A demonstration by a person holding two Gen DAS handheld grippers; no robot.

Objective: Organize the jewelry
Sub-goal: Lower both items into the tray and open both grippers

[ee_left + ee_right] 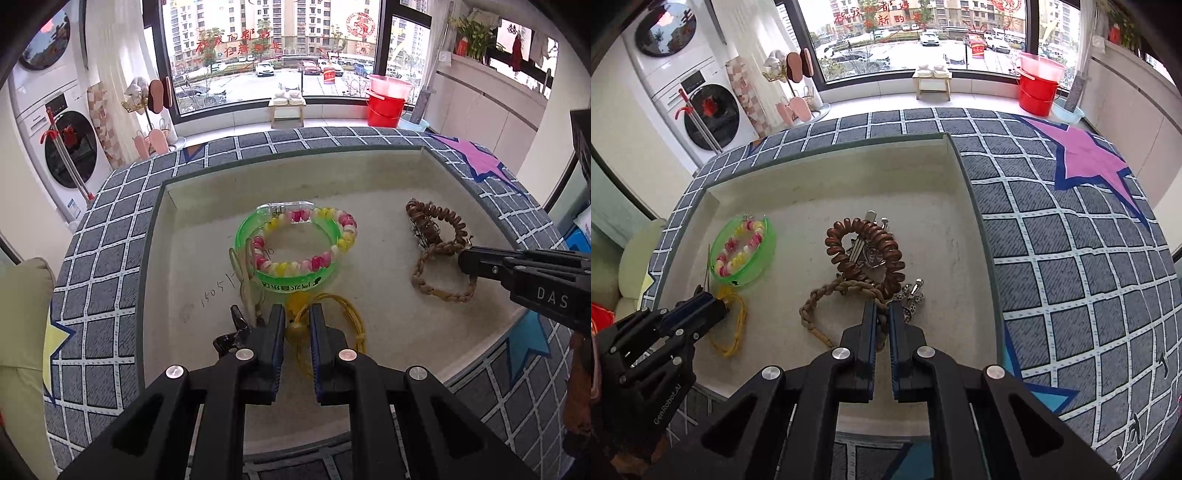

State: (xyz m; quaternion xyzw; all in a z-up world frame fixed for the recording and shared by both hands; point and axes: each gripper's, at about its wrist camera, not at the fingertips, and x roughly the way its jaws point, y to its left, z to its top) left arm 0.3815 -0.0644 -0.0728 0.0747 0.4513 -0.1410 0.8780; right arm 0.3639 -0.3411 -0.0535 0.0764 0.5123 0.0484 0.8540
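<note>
A shallow beige tray [369, 173] holds the jewelry. A green plastic bangle [243, 230] holds a pink, yellow and white bead bracelet [347, 229]. My left gripper [297, 314] is shut on a yellow cord necklace [354, 314] with a yellow bead [295, 330] between its pads. My right gripper [882, 310] is shut on a tan braided rope bracelet [812, 299], also seen in the left wrist view [439, 291]. A brown spiral hair tie [849, 229] lies over a metal hair clip [868, 254] just beyond. A rhinestone ornament [912, 295] lies right of the fingertips.
The tray sits on a grey grid-patterned cloth [1071, 258] with pink and blue stars. A thin beige band [243, 273] lies left of the bangle. Beyond the table edge stand a washing machine [62, 147], a red bucket [386, 107] and a small stool [288, 110].
</note>
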